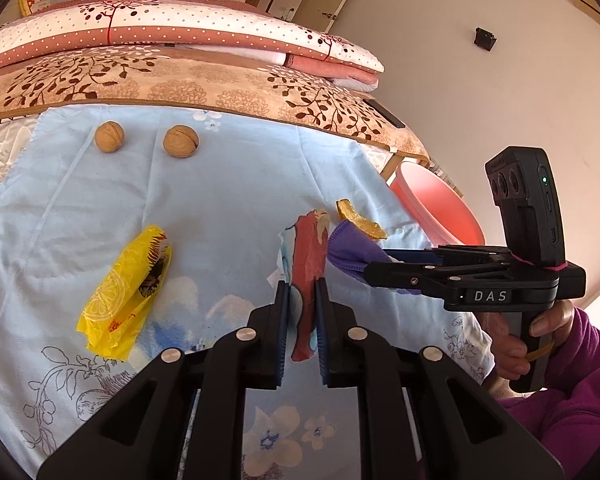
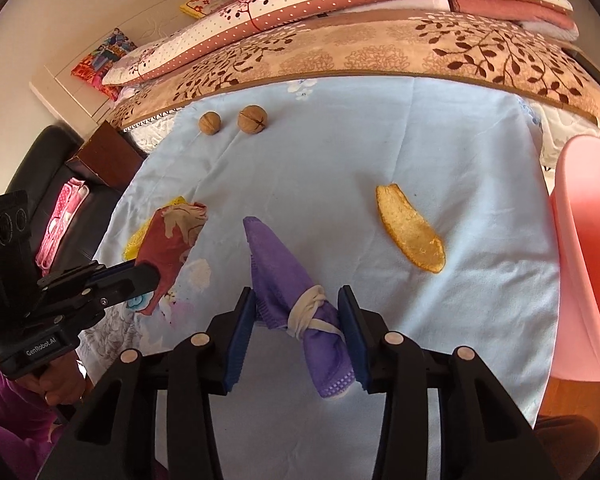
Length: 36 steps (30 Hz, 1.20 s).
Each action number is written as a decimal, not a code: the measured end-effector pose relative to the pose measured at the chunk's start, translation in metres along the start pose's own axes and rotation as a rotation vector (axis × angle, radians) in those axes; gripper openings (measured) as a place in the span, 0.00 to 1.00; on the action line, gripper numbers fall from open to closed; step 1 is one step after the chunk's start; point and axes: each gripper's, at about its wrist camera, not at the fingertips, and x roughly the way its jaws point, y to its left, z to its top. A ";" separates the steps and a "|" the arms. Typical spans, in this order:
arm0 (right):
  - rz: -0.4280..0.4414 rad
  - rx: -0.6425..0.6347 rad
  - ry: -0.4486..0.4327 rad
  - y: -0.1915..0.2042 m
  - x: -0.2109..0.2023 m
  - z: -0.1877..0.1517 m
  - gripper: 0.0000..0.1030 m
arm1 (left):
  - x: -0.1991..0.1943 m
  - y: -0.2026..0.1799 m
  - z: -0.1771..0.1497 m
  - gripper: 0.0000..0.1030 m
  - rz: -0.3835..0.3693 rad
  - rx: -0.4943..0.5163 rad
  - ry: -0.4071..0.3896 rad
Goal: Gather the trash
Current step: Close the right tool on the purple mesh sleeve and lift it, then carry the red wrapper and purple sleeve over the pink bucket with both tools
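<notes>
Two walnuts [image 2: 210, 123] near cloth's [image 2: 380, 140] far edge.

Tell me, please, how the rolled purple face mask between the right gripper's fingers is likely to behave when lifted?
The purple mask looks like soft fabric, so it will probably flop at its free end. Its ear loop is wound round it, so it should stay bundled. It likely weighs very little.
</notes>
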 end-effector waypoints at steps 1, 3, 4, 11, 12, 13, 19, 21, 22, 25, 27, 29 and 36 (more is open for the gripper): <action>-0.013 0.008 0.014 -0.001 0.002 -0.002 0.41 | 0.001 -0.001 0.000 0.12 -0.001 0.001 0.002; -0.033 0.004 0.036 0.001 0.007 -0.006 0.42 | 0.002 -0.003 -0.001 0.12 -0.004 0.006 0.004; -0.040 -0.005 0.030 0.003 0.007 -0.008 0.42 | 0.002 -0.004 -0.001 0.12 -0.004 0.009 0.004; -0.041 -0.084 0.072 0.018 0.010 -0.013 0.55 | 0.000 -0.003 -0.002 0.12 0.000 0.007 0.002; -0.039 -0.092 0.074 0.019 0.009 -0.014 0.55 | 0.000 -0.003 -0.001 0.12 0.001 0.005 0.001; -0.035 -0.100 0.074 0.020 0.008 -0.014 0.55 | 0.000 -0.003 -0.001 0.12 0.001 0.005 0.001; -0.047 -0.197 0.104 0.028 0.009 -0.023 0.55 | 0.000 -0.004 0.000 0.12 0.001 0.007 0.005; -0.051 -0.205 0.101 0.027 0.011 -0.025 0.54 | 0.001 -0.004 0.000 0.12 0.002 0.010 0.006; -0.053 -0.205 0.094 0.027 0.011 -0.026 0.48 | 0.001 -0.005 0.000 0.12 0.002 0.012 0.005; -0.054 -0.200 0.084 0.024 0.011 -0.026 0.37 | 0.000 -0.008 0.001 0.12 0.005 0.016 0.005; -0.050 -0.202 0.070 0.023 0.008 -0.027 0.35 | 0.000 -0.009 0.003 0.12 0.007 0.019 0.001; -0.046 -0.204 0.049 0.023 0.004 -0.028 0.35 | 0.000 -0.012 0.006 0.12 0.006 0.018 -0.002; -0.054 -0.121 -0.070 0.003 -0.026 -0.027 0.35 | 0.009 -0.031 0.019 0.12 -0.014 0.039 -0.024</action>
